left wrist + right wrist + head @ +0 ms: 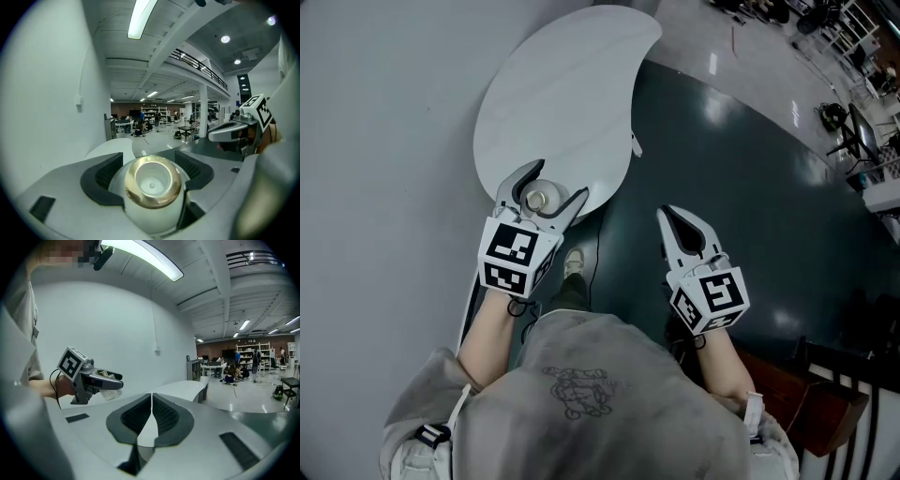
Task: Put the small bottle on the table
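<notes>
Grey hooded top (pixel 581 403) below me; my left gripper (pixel 558 183) clamps the small white gold-necked bottle (pixel 536 200) near the white rounded table (pixel 562 94); right gripper (pixel 667 217) closed, empty

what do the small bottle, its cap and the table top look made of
The small bottle: smooth white body with a soft sheen, likely plastic. Its cap: gold ring with mirror-bright reflections, metal or metallised plastic, around a matte white inset. The table: flat, uniform white top with dull sheen, probably laminate or painted board.
</notes>
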The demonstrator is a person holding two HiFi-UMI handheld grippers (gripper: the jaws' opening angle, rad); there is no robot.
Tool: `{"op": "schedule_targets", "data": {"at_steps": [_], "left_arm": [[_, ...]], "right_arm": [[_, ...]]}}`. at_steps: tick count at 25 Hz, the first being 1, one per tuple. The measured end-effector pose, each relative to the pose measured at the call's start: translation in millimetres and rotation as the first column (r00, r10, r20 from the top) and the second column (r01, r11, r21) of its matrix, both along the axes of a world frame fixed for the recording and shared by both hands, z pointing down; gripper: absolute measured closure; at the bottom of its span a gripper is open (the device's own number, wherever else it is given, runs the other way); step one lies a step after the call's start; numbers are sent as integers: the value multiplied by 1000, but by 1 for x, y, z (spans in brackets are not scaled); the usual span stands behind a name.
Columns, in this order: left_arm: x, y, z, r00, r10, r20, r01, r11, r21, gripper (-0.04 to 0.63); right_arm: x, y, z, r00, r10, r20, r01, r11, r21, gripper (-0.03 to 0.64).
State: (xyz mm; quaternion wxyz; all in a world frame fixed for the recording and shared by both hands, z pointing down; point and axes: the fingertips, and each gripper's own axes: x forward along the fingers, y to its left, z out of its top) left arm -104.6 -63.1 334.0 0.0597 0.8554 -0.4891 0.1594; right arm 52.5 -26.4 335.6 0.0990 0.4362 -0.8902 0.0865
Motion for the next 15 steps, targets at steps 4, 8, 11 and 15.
{"op": "schedule_targets", "data": {"at_steps": [4,8,11,15], "left_arm": [[-13,-45,4,1000,27,3,-27,999,-19,252],[-25,-80,11,998,67,9,-67,997,-38,252],[-30,-104,12,995,99,3,-99,994,-40,252],[-31,-126,19,991,133,-1,-133,990,-52,252]], "right_arm": [[-18,-43,3,1000,15,-3,-15,1000,-14,586],[-36,-80,4,999,36,-11,-37,999,-29,586],[-45,-106,3,999,52,-16,-53,998,-32,586],[-48,-131,4,996,81,-31,-82,996,-34,586]]}}
